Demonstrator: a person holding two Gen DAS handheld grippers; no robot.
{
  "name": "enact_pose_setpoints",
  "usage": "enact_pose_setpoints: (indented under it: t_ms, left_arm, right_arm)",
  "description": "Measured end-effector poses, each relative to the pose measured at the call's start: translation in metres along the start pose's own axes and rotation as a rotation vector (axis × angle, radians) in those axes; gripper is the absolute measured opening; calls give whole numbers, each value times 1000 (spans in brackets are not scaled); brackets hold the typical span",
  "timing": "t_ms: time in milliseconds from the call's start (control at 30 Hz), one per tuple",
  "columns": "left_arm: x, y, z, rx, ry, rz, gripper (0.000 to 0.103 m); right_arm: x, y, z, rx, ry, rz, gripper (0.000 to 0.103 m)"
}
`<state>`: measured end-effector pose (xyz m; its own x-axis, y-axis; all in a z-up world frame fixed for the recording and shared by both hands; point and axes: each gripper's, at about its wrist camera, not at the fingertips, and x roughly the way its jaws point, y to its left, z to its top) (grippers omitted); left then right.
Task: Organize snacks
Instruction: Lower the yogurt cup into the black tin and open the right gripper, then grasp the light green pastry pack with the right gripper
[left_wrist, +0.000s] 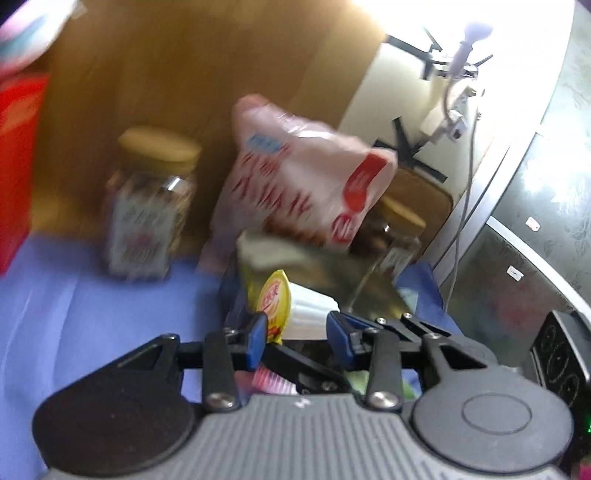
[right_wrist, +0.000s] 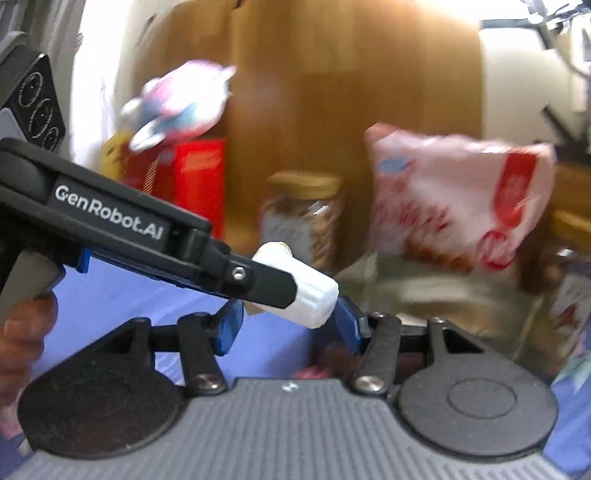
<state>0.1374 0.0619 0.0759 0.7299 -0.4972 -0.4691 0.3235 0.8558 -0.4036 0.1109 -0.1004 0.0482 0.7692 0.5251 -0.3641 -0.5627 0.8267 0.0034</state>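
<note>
Left gripper (left_wrist: 295, 326) is closed narrow on a white ribbed cup (left_wrist: 312, 314) with a yellow foil lid (left_wrist: 274, 297), lying sideways just above bottom centre of the left wrist view. In the right wrist view the same cup (right_wrist: 314, 295) is seen clamped in the left gripper (right_wrist: 291, 291), which enters from the left edge. Right gripper (right_wrist: 291, 325) is half open and holds nothing; the cup's base sits just above its jaws and looks to touch the right-hand pad (right_wrist: 347, 325).

Risks:
- Thin ribbed wall, squeezed across the body: the cup could be crushed or the lid popped.
- Cup could be knocked loose by the right-hand pad.
- Both frames are blurred, so exact contact cannot be told.

Beyond the cup, mid-frame: red-and-white snack bag (left_wrist: 306, 177), gold-lidded jar (left_wrist: 147, 206) to its left, on the blue-covered desk (left_wrist: 74, 295).
</note>
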Motion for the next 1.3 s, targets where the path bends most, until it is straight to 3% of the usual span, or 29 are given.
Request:
enact_pose_setpoints:
  t_ms: [200, 300, 367, 500, 567, 700, 867, 1067, 1200, 1300]
  left_arm:
    - [66, -7, 18, 51, 34, 73, 35]
    - [82, -3, 15, 44, 46, 114, 36]
    - [85, 0, 12, 32, 61, 113, 40]
    - [69, 1, 12, 8, 30, 92, 42]
    - [48, 0, 10, -10, -6, 65, 44]
    - [6, 3, -6, -26, -42, 35, 46]
    - [-7, 13, -54, -74, 57, 46, 46]
    - [-4, 12, -90, -90, 128, 66, 46]
    - [-8, 4, -99, -49, 108, 84, 46]
    - [-10, 4, -105, -35, 93, 97, 46]
  right_arm:
    - [37, -38, 5, 63, 43, -109, 58]
    - [48, -43, -2, 92, 49, -100, 59]
    - [47, -43, -1, 97, 34, -92, 66]
    - [37, -46, 0, 105, 13, -91, 69]
    - [26, -51, 3, 136, 20, -47, 68]
    - [-10, -66, -1, 173, 20, -44, 65]
    - [-62, -93, -26, 245, 39, -131, 46]
    - [-93, -111, -62, 384, 88, -211, 48]
    - [-81, -123, -83, 548, 162, -143, 48]
    - [-71, -134, -90, 681, 164, -84, 54]
